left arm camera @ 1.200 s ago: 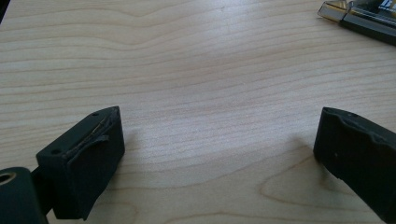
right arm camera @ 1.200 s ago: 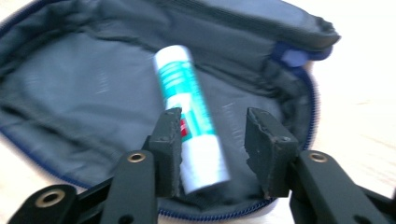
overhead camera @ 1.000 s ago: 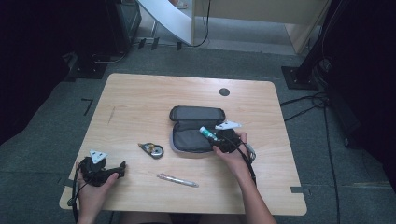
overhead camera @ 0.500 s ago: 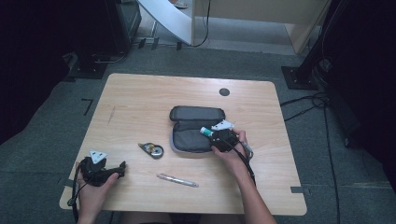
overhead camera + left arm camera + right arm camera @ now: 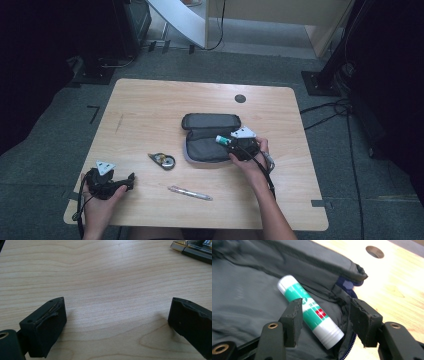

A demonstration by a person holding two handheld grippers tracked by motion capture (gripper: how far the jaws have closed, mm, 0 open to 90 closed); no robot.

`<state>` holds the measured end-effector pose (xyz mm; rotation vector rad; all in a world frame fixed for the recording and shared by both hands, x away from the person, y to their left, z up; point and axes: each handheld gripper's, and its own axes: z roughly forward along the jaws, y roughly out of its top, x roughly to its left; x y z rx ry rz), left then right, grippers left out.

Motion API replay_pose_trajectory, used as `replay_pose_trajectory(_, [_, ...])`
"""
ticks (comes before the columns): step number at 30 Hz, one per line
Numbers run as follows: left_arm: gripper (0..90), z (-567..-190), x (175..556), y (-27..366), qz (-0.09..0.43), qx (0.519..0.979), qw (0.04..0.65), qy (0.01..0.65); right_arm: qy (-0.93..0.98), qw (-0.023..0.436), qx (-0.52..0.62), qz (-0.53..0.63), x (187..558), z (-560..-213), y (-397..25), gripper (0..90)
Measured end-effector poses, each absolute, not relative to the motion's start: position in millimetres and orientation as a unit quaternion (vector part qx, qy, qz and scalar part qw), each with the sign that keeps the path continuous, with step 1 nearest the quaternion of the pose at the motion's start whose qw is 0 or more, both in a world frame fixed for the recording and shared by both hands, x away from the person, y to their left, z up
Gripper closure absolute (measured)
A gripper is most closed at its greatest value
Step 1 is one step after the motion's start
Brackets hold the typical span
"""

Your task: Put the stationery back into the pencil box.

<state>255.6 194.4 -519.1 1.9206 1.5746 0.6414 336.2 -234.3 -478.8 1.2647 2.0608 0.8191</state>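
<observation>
A dark grey zip pouch [image 5: 210, 122] lies open at the table's middle. My right gripper [image 5: 231, 144] is at its right end, over the lower half. In the right gripper view a white and green glue stick [image 5: 309, 312] lies on the pouch lining [image 5: 249, 297] between the jaws of my right gripper [image 5: 327, 308]. The jaws stand wider than the stick, with a gap on the right side, so the gripper is open. From above, the stick's green end [image 5: 220, 140] pokes out to the left. My left gripper [image 5: 131, 179] rests open at the front left, over bare wood [image 5: 117, 307].
A pen [image 5: 190, 193] lies near the front edge, between the hands. A small round black and gold object [image 5: 163, 160] sits left of the pouch, and its edge shows in the left gripper view [image 5: 195, 247]. A cable hole [image 5: 240, 98] is behind the pouch.
My right gripper has moved left over the open pouch with the glue stick, and the stick now lies on the lining. The left gripper has stayed put.
</observation>
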Motion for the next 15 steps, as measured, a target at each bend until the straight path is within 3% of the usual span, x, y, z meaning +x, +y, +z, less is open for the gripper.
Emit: replay_pose_trajectory(15, [2.1,-519.1,255.7,194.3,0.240,0.717,0.285,0.589,0.760,0.242,0.453,0.399,291.1,-453.6,-243.5,47.4])
